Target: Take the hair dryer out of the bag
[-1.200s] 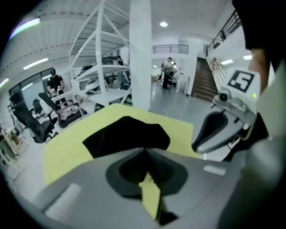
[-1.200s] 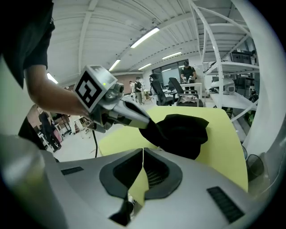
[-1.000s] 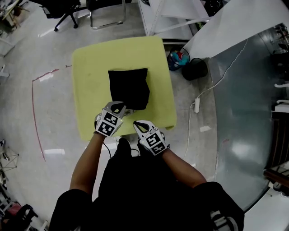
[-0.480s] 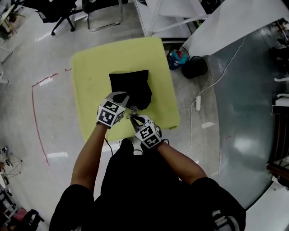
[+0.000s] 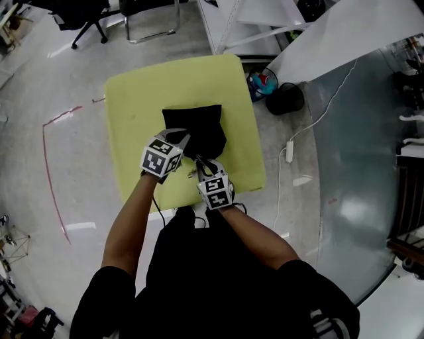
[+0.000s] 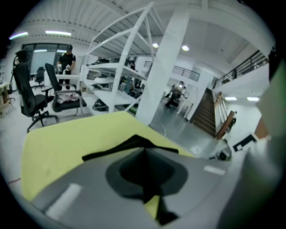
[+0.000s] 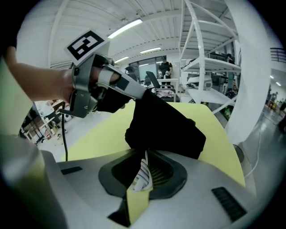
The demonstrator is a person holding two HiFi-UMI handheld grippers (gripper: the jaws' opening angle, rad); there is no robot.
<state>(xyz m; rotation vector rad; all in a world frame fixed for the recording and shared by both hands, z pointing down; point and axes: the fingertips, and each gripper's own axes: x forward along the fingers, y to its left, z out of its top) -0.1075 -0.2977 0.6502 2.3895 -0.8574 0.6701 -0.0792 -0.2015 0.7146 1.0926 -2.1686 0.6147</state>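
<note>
I see yellow table (image 5: 132,112) under both jaws, spreading well beyond them. Ahead of jaws, past table's far edge: white rack (image 5: 255,26), black office chair (image 5: 79,16). Right of right jaws, on floor: dark round bin (image 5: 286,100), power strip (image 5: 289,153), white cable (image 5: 326,114). Left of left jaws: red floor line (image 5: 48,165). Person (image 6: 67,57) standing far ahead, near chair.
</note>
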